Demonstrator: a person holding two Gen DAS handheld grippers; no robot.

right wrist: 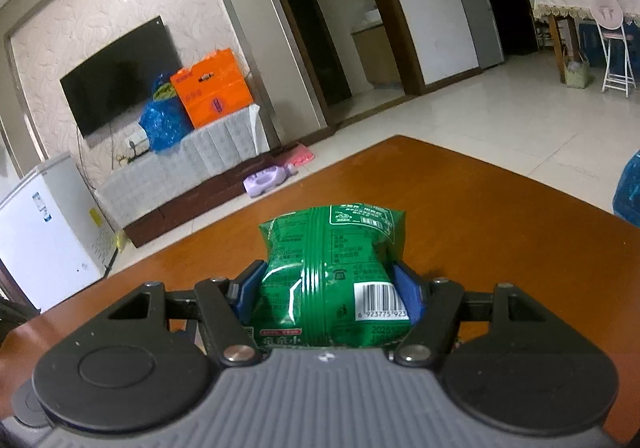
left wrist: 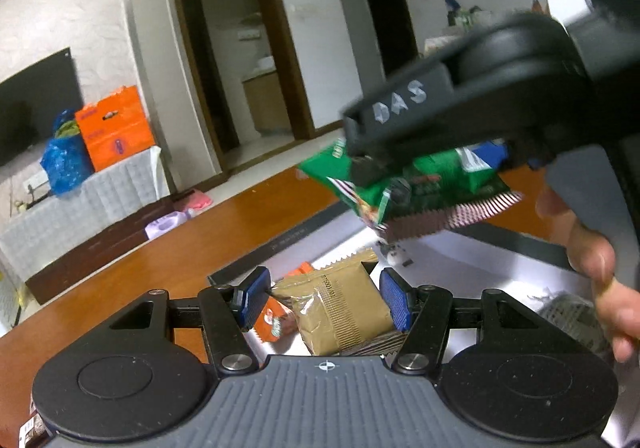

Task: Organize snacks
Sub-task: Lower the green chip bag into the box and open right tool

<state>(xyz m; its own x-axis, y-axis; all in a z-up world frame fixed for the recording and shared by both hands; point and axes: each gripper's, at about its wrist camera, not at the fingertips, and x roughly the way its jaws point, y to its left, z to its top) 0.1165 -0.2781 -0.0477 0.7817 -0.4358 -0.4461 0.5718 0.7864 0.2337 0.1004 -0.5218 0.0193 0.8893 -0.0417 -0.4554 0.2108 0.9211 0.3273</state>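
In the left wrist view my left gripper hangs over a white box with a black rim on the brown table. Its blue pads are shut on a tan snack packet. An orange packet lies in the box beneath. At the upper right, my right gripper, held by a hand, carries a green snack bag above the box. In the right wrist view my right gripper is shut on that green bag, which bulges out over the table.
A grey mesh item lies at the box's right side. Beyond the table edge are tiled floor, a covered bench with an orange carton and blue bag, a white fridge and a blue object at the right.
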